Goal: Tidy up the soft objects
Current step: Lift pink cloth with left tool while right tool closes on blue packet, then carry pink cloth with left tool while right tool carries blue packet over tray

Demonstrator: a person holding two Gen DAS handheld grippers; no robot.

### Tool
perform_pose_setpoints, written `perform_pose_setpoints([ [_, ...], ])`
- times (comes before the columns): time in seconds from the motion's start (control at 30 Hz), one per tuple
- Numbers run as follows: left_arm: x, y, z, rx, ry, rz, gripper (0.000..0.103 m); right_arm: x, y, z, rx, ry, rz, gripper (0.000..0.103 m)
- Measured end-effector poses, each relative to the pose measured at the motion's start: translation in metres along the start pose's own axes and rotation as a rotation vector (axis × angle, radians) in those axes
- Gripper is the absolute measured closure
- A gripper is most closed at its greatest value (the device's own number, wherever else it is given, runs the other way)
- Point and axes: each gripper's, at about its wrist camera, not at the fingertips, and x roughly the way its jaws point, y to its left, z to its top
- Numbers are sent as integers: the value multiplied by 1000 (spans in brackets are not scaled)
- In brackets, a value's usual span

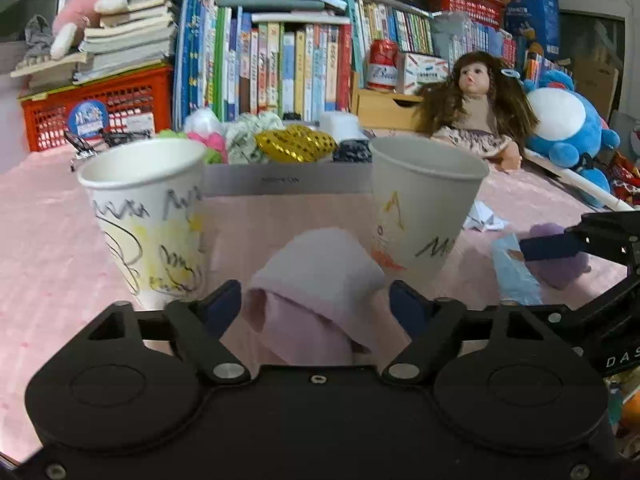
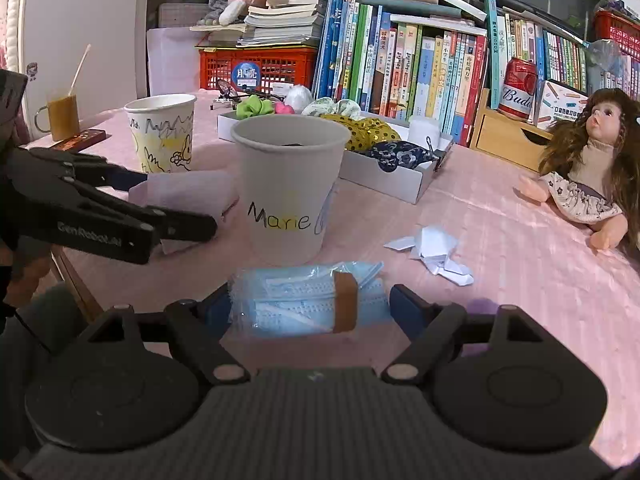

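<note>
Here the left tongs [image 1: 316,306] stand spread around the folded pale-pink cloth [image 1: 316,280]; close squarely on its thick fold; the right tongs [image 2: 310,306] likewise stand spread, bracketing the clear-wrapped blue face-mask pack [image 2: 304,304].

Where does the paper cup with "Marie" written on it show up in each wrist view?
Left wrist view: the Marie cup stands right of centre, beyond the pink cloth; only part of the name shows.
Right wrist view: the cup stands at centre, just behind the wrapped blue masks.
Shared landmark: the doll, seated to the cup's right in both views.
</note>
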Motion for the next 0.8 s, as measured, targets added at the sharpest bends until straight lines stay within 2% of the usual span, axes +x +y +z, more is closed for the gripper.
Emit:
perform_pose_setpoints([
  [0.03, 2, -1, -1, -4, 10, -4, 40, 0, 1, 0, 0, -1, 0, 18],
  [0.1, 2, -1, -2, -4, 10, 14, 61, -1, 2, 1, 0, -5, 0, 18],
  [0.2, -5, -2, -1, 1, -2, 2, 73, -4, 3, 3, 2, -16, -4, 18],
  [0.37, -22, 2, 5, -14, -27, -10, 78, -14, 3, 8, 10, -45, -21, 18],
  [0.57, -56, 3, 18, -10, -82, -47, 78, -30, -2, 19, 26, -89, -56, 18],
  [0.8, -95, 16, 53, -15, -147, -97, 78, -49, -12, 42, 62, -139, -80, 18],
])
